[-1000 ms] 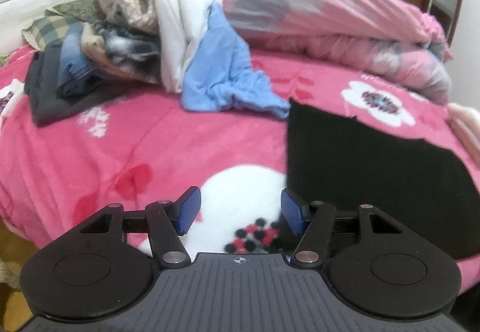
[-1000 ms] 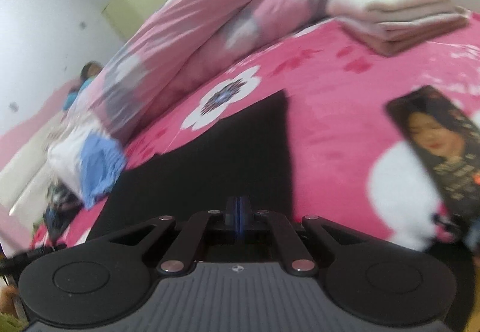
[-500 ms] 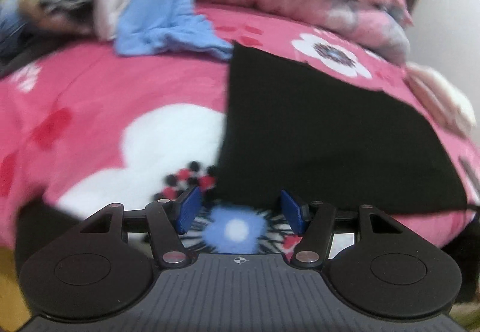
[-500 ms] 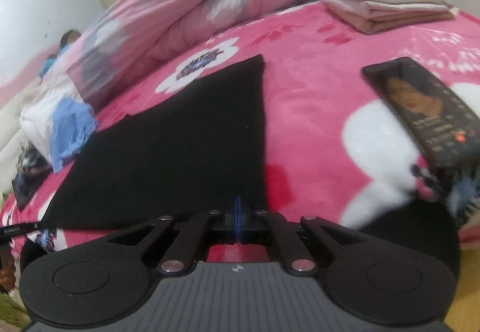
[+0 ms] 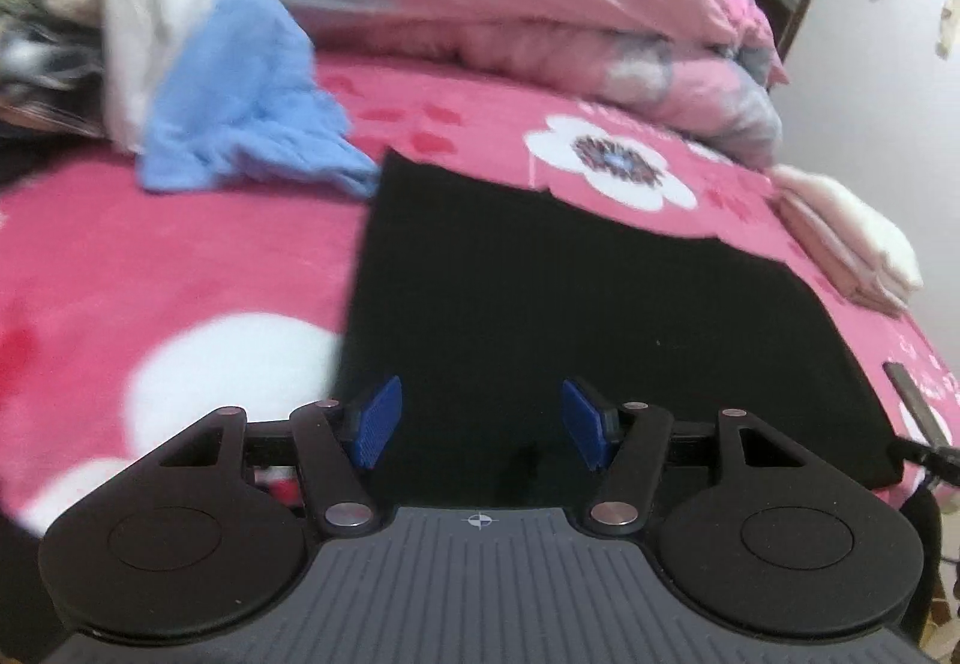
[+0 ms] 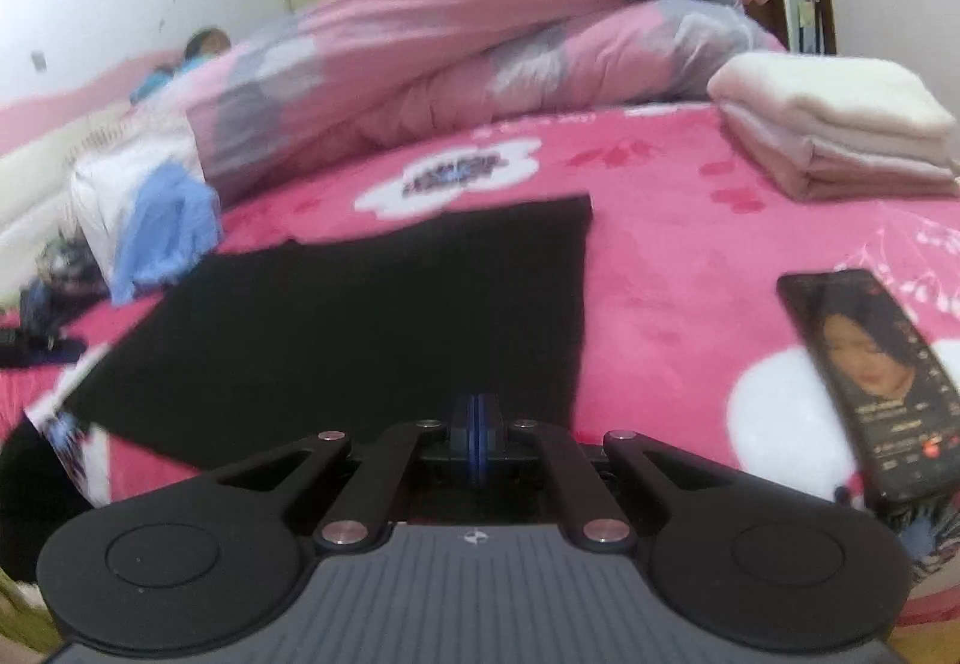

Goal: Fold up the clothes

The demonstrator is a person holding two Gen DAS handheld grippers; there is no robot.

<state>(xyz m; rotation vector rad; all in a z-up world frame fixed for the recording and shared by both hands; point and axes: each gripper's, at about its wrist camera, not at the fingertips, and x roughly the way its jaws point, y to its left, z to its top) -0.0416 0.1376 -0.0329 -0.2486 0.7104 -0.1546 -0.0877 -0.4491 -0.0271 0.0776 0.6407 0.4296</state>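
A black garment [image 5: 570, 304] lies spread flat on the pink flowered bed cover [image 5: 150, 256]. My left gripper [image 5: 480, 424] hovers over its near left part, open, with nothing between the blue pads [image 5: 378, 421]. In the right wrist view the same black garment [image 6: 360, 316] stretches away to the left. My right gripper [image 6: 476, 424] sits at its near right edge, pads pressed together. No cloth shows between them.
A heap of unfolded clothes with a light blue piece [image 5: 240, 94] sits at the back left. A pink duvet [image 6: 480, 40] is bunched along the far side. Folded cream and pink items [image 6: 834, 124] are stacked at the right. A phone [image 6: 870, 382] lies near the right edge.
The left gripper has swung right, from facing the clothes heap and bare cover to over the black garment. The right view has rolled level. Both jaws stand as before.
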